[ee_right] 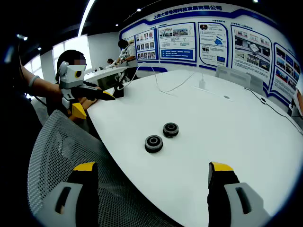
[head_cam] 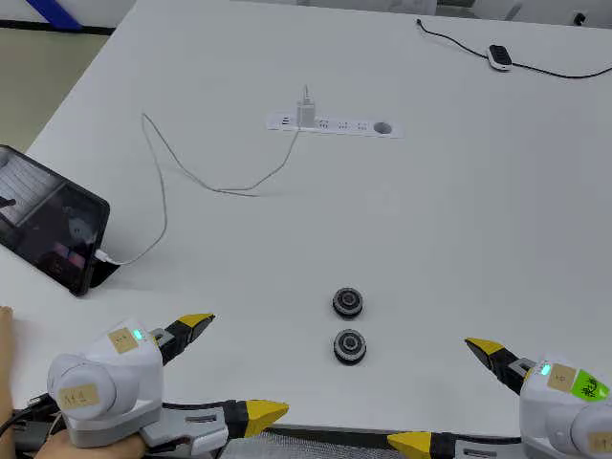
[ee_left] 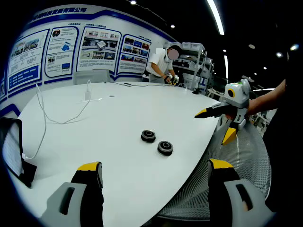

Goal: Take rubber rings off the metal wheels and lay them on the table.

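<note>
rubber rings [head_cam: 338, 348] are sitting on both metal wheels [head_cam: 348, 302], side by side on the table [head_cam: 459, 210] near its front edge. the left gripper [head_cam: 241, 365] and right gripper [head_cam: 438, 394] are hovering, jaws spread wide, empty. recommended: pinning one wheel while peeling its ring by the outer edge.

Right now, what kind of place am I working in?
Probably a lab or showroom-style workroom: a big white table with a power strip and a tablet on it, information posters along the wall, and another person working near shelves at the back.
</note>
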Motion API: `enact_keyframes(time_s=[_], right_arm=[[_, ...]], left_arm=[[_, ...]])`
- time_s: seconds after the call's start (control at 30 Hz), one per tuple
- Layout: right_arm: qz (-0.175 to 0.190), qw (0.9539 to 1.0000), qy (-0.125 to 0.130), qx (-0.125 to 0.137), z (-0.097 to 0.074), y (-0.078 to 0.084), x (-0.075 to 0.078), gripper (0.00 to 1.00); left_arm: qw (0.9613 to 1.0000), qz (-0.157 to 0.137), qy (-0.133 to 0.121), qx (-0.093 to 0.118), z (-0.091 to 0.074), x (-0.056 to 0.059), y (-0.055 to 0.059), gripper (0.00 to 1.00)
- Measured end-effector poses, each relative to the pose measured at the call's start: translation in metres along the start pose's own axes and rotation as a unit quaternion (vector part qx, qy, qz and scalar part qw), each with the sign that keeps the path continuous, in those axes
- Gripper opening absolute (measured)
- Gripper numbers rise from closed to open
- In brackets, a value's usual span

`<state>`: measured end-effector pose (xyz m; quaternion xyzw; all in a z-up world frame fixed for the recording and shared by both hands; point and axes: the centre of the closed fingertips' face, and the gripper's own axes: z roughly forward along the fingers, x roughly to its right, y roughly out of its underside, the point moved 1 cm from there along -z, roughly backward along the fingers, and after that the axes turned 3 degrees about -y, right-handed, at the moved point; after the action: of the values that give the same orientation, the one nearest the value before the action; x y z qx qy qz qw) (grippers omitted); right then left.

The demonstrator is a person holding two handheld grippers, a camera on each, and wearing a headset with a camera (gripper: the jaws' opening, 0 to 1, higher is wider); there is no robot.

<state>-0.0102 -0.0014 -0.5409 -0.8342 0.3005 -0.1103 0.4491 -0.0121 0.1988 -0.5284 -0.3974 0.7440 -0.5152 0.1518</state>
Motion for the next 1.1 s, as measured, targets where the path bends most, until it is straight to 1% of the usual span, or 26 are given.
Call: enact_keyframes(time_s=[0.2,0.57,0.73,0.93,1.1], right_arm=[[0.0,1.0,-0.002,-0.002,0.001,0.001,0.0,0.97],[0.001,1.0,-0.006,-0.005,0.005,0.002,-0.002,0.96],[0.002,0.9999,-0.01,-0.004,0.009,0.0,-0.003,0.94],[0.002,0.9999,-0.015,-0.006,0.015,-0.002,-0.004,0.91],[0.004,0.9998,-0.018,-0.007,0.019,-0.002,-0.004,0.88]], left_arm=[[1.0,0.0,0.001,0.0,0.0,-0.001,0.002,0.93],[1.0,-0.001,0.004,-0.007,0.002,0.004,0.004,0.92],[0.9999,-0.005,0.004,-0.009,0.003,0.003,0.004,0.91],[0.9999,-0.003,0.005,-0.012,0.005,0.001,0.003,0.89],[0.9998,-0.002,0.007,-0.016,0.008,0.001,0.002,0.87]])
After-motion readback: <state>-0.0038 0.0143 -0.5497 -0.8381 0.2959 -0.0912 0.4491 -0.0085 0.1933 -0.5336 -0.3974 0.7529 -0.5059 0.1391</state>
